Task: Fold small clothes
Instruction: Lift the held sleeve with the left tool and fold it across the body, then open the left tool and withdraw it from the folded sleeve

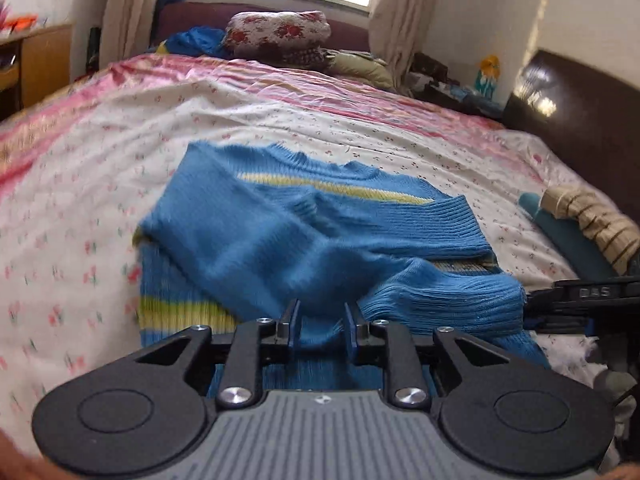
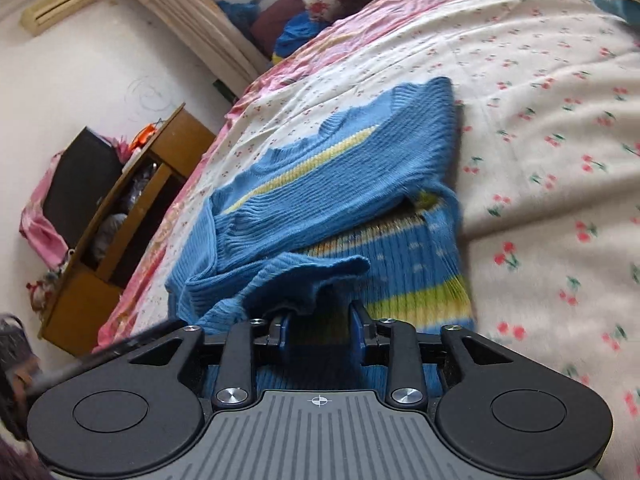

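A blue ribbed-knit sweater with yellow stripes lies rumpled on the bed, whose sheet is soft cotton with a small cherry print; a sleeve is folded across the body. The left tongs stand parted, knit bunched between the blue pads; the right tongs are likewise released (a cuff drapes over the left pad, hiding its tip). The hem is cut off beneath both tools; motion blurs the knit.

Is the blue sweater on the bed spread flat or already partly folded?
Partly folded. The blue sweater has both sleeves laid across its body, and its striped hem lies uncovered on the bed.
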### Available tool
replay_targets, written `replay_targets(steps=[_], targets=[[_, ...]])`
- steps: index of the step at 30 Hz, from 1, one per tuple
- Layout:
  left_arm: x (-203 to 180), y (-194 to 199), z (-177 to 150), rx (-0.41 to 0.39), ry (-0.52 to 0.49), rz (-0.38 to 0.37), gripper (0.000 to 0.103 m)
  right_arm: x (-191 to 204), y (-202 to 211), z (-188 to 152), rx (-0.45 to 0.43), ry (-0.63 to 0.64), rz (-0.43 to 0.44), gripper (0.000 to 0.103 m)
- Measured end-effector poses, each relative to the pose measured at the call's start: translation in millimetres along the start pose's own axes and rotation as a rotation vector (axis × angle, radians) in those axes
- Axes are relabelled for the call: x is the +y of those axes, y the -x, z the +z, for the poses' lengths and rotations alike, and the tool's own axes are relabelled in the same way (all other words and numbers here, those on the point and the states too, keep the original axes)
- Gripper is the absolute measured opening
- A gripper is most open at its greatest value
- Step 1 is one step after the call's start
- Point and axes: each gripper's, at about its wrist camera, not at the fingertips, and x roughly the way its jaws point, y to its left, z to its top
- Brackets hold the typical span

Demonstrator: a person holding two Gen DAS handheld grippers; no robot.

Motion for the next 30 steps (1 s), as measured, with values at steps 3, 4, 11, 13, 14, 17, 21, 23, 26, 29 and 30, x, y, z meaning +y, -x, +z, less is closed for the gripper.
replay_targets(steps=[3,4,11,13,14,17,21,23,26,29,30], targets=[[9.2,-0.3,-8.4,-0.020,0.033,-0.001,0.029,-4.7,12.5,-6.0,-0.007,-0.067,-0.016,0.038],[9.8,0.8,-9.1,-0.028,0.026,0.004,0.029,-7.4,17.0,-8.5,-0.010,-0.099,-0.012,0.038],[17.6,9.6,-7.6,-0.081,0.033,0.003,0.029,-21.3,28.4,-16.9,-0.043,-0.279,0.041,0.044],[20.3,11.7,-6.8,-0.092,0.045,-0.001,0.029,-22.4,29.5,-17.3,-0.052,-0.304,0.043,0.045],[21.2,12.7,-6.8,-0.095,0.052,-0.007,0.029,-22.9,30.8,-17.7,-0.052,-0.316,0.038,0.047],[21.2,13.3,-7.4,-0.100,0.053,-0.017,0.029,-27.1,40.4,-21.9,-0.059,-0.320,0.004,0.047],[18.1,13.5,-8.2,-0.102,0.035,-0.013,0.030,-25.9,33.2,-19.4,-0.059,-0.342,0.011,0.047],[17.8,14.4,-8.9,-0.109,0.030,-0.005,0.030,-20.0,22.3,-17.0,-0.045,-0.307,-0.002,0.047],[18.9,14.2,-8.9,-0.110,0.037,0.001,0.030,-9.4,3.0,-15.2,-0.019,-0.251,-0.015,0.047],[19.0,13.4,-8.9,-0.112,0.037,0.006,0.030,0.5,-6.7,-8.2,-0.008,-0.201,-0.045,0.037],[19.2,13.2,-8.8,-0.113,0.039,0.007,0.030,4.1,-8.2,-5.8,0.000,-0.181,-0.064,0.029]])
